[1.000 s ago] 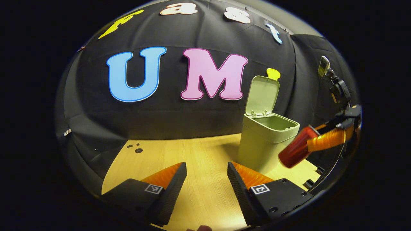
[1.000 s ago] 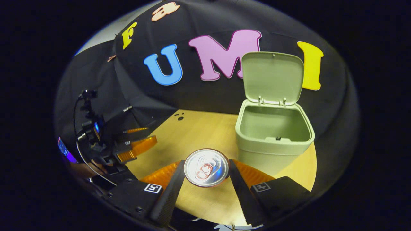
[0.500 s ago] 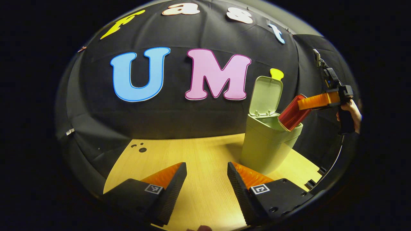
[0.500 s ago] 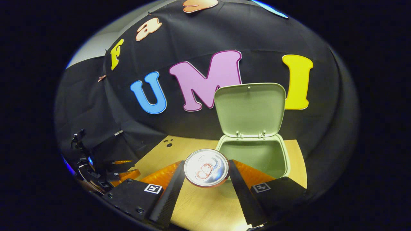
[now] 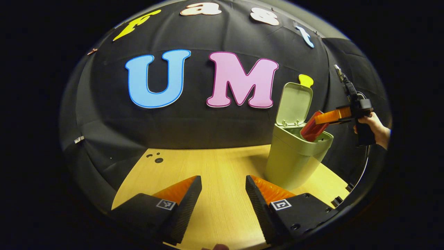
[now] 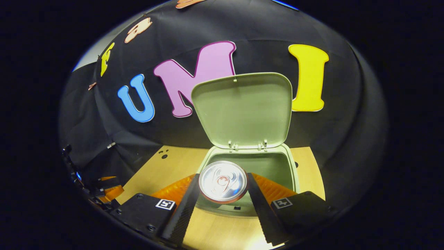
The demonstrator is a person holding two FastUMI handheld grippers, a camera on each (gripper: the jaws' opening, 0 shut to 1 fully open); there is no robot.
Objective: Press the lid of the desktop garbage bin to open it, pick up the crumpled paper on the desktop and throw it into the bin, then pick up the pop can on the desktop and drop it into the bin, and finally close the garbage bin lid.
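Note:
The pale green bin (image 5: 293, 159) stands on the wooden desktop (image 5: 215, 173) at the right, its lid (image 5: 294, 103) raised upright. In the right gripper view the lid (image 6: 242, 109) stands open behind the bin's mouth (image 6: 270, 166). My right gripper (image 6: 223, 194) is shut on the red pop can (image 6: 223, 181), whose silver top faces the camera, right over the opening. In the left gripper view the can (image 5: 312, 127) dips tilted into the bin's mouth, held by that gripper. My left gripper (image 5: 223, 194) hangs open low over the desktop, with nothing between its fingers.
A hand (image 5: 376, 126) holds the right gripper's handle at the far right. Small dark holes (image 5: 156, 159) mark the desktop's back left corner. The black cloth wall runs close behind the bin. The other gripper (image 6: 107, 191) shows at the lower left of the right gripper view.
My right gripper carried the can up and over to the bin, and the can now tilts into the mouth. The left gripper drifted only slightly.

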